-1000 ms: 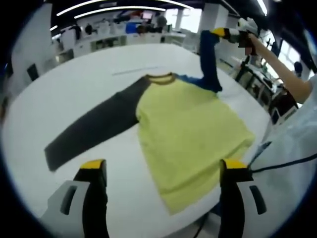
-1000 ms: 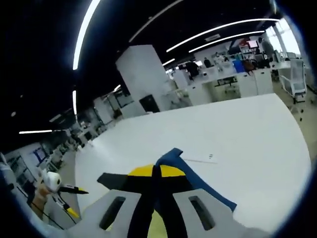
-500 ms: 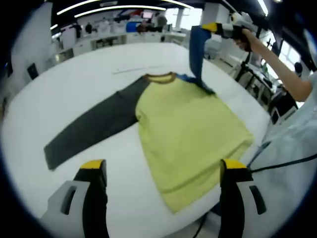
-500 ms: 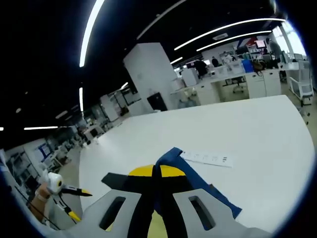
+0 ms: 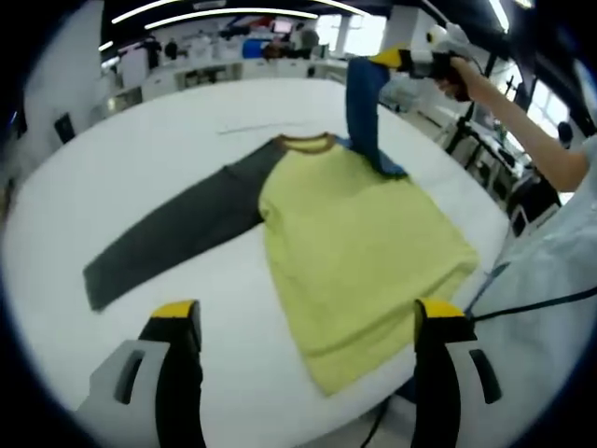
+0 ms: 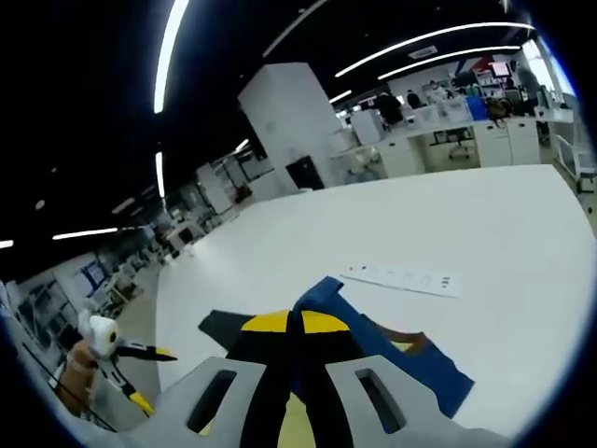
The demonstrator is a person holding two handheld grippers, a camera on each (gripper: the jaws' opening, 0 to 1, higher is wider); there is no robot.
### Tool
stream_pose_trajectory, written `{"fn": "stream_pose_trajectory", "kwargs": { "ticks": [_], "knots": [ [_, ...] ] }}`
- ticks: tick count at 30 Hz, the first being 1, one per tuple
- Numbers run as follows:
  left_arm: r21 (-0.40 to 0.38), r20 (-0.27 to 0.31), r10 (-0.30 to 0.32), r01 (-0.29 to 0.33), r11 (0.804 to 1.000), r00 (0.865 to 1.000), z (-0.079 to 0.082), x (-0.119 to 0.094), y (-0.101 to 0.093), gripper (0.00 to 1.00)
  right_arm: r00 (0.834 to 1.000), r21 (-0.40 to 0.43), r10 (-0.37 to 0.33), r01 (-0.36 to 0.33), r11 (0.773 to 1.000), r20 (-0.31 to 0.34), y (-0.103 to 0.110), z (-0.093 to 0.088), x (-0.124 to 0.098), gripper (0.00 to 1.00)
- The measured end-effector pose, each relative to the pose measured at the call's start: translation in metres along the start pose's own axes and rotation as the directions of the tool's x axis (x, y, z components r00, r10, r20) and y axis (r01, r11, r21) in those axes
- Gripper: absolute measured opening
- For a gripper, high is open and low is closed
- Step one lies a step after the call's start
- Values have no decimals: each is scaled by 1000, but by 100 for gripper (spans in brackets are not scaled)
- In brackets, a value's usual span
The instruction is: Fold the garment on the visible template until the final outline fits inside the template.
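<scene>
A long-sleeved shirt lies flat on the white table (image 5: pixel 103 159): yellow body (image 5: pixel 359 243), brown collar (image 5: pixel 303 142), dark grey sleeve (image 5: pixel 168 238) stretched to the left. Its blue sleeve (image 5: pixel 362 107) hangs lifted from the shoulder, and my right gripper (image 5: pixel 396 59), held by a hand, is shut on its cuff above the table. In the right gripper view the yellow-tipped jaws of that gripper (image 6: pixel 297 322) pinch the blue sleeve (image 6: pixel 410 362), with the grey sleeve (image 6: pixel 216 325) beyond. My left gripper (image 5: pixel 308 315) stands open above the near table edge, by the shirt's hem, holding nothing.
A white paper strip (image 5: pixel 254 129) with small marks lies beyond the collar, also the paper strip (image 6: pixel 403 277) in the right gripper view. The person's arm and pale clothing (image 5: pixel 550 252) are at the right. Desks and chairs stand in the background. The left gripper (image 6: pixel 117 359) shows low at the left.
The right gripper has carried the lifted blue sleeve leftward, from beyond the shoulder to above the collar side of the body. The left gripper has stayed put and open.
</scene>
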State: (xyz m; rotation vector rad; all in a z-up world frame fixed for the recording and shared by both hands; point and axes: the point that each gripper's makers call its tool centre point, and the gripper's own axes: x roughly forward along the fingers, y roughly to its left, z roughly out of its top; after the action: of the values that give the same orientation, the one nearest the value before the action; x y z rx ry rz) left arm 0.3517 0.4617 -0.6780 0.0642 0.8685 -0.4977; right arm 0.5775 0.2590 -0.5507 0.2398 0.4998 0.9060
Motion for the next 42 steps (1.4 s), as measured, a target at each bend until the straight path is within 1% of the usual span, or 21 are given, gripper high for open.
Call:
{"fn": "stream_pose_trajectory", "kwargs": {
  "ticks": [4, 8, 10, 13, 17, 19, 21, 32, 38, 42],
  "knots": [
    [1, -5, -6, 6, 1000, 1000, -1, 1, -1, 90, 1000, -2, 15, -15, 1000, -23, 7, -5, 5, 2],
    [-1, -4, -10, 10, 1000, 1000, -2, 1, -2, 91, 999, -5, 17, -17, 1000, -39, 9, -10, 9, 2],
    [-2, -4, -8, 8, 1000, 1000, -1, 1, -1, 91, 999, -9, 14, -15, 1000, -49, 7, -14, 11, 2],
    [-4, -4, -6, 6, 1000, 1000, -1, 0, 0, 91, 998, -5, 24, -24, 1000, -63, 11, -16, 15, 2],
    [-9, -3, 2, -2, 1000, 1000, -1, -1, 2, 92, 996, -5, 36, -36, 999, -83, 15, -23, 21, 2],
    [-8, -3, 1, -1, 1000, 1000, -1, 0, 3, 92, 994, -4, 47, -48, 999, -98, 13, -27, 23, 2],
    [-8, -4, 0, 0, 1000, 1000, -1, 0, 3, 92, 993, -5, 49, -50, 999, -106, 15, -27, 26, 2],
    [-16, -3, 4, -4, 1000, 1000, -2, -1, 7, 91, 986, 21, 67, -64, 998, -150, 14, -42, 44, 2],
    [-14, -4, -1, 1, 1000, 1000, 0, 0, 7, 91, 981, 29, 66, -62, 998, -181, 12, -53, 56, 2],
    [-13, -3, 2, -2, 1000, 1000, 0, 0, 8, 92, 976, 31, 73, -68, 997, -205, 14, -64, 64, 2]
  ]
}}
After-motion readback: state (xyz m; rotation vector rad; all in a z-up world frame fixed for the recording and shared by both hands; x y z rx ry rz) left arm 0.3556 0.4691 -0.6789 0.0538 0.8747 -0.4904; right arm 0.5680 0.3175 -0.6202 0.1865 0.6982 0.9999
